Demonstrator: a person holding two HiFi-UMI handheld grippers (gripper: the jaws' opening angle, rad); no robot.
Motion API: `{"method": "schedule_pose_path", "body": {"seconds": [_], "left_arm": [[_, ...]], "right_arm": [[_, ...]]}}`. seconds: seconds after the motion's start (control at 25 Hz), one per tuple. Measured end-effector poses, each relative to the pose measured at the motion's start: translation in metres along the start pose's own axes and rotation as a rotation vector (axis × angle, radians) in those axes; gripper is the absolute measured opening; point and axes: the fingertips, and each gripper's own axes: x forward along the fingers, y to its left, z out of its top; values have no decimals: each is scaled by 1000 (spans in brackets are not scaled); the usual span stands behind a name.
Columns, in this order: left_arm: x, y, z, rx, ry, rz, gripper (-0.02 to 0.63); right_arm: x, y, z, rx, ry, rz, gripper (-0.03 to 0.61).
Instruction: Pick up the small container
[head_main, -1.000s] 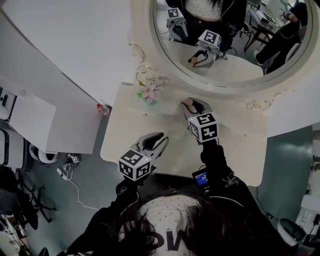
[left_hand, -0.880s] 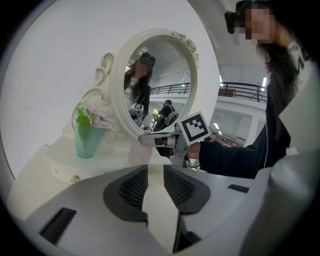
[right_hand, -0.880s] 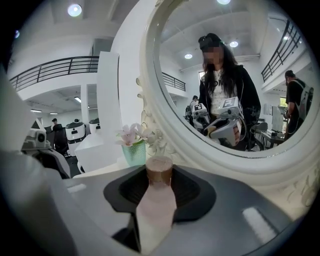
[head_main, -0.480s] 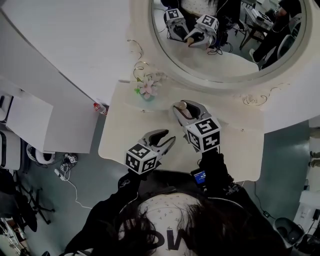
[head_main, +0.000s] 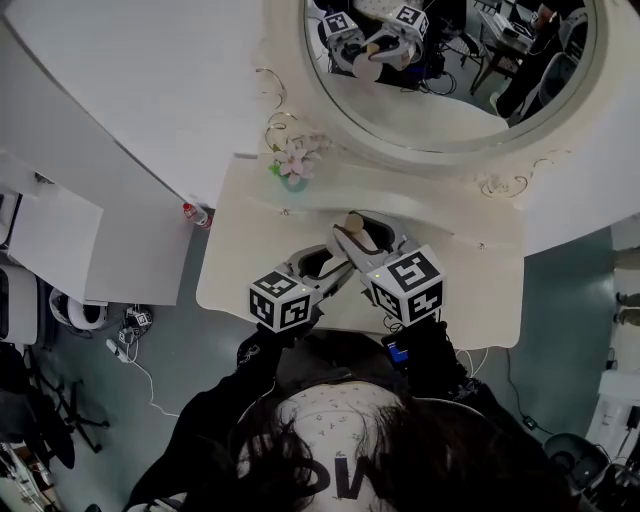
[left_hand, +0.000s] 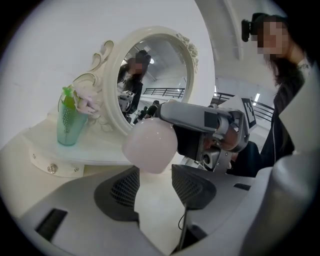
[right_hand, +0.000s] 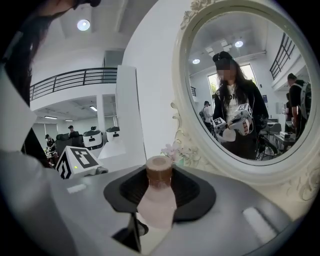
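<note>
The small container is a pale pink bottle (right_hand: 158, 199) with a brown cap (head_main: 353, 222). My right gripper (head_main: 357, 240) is shut on it and holds it in the air above the white dressing table (head_main: 480, 290), cap pointing away from me. My left gripper (head_main: 330, 266) is close on its left. Its jaws are opening, and the bottle's round pink base (left_hand: 150, 145) sits just past the tips of its dark pads (left_hand: 120, 192), which do not press on it. The right gripper's grey body (left_hand: 200, 120) shows behind the base in the left gripper view.
A green vase with pink flowers (head_main: 293, 172) stands at the table's back left under the oval mirror (head_main: 440, 90), which reflects both grippers. A small red-capped bottle (head_main: 195, 214) lies off the table's left edge. The table's front edge runs right under the grippers.
The right gripper has drawn the container back toward me and to the left. The left gripper has swung right to meet it, and its jaws have spread wider.
</note>
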Motion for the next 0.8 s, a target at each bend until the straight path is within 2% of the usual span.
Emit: {"method": "schedule_pose_path", "body": {"seconds": [0.56,0.8], "left_arm": [[-49,-31,-19,87,14,-22,183],[-68,-51,-43,77,32,-64,183]], "right_arm": [[-30,61,-2,6,-41,-37,146],[-48,89,-17,7,-39,-67,146]]}}
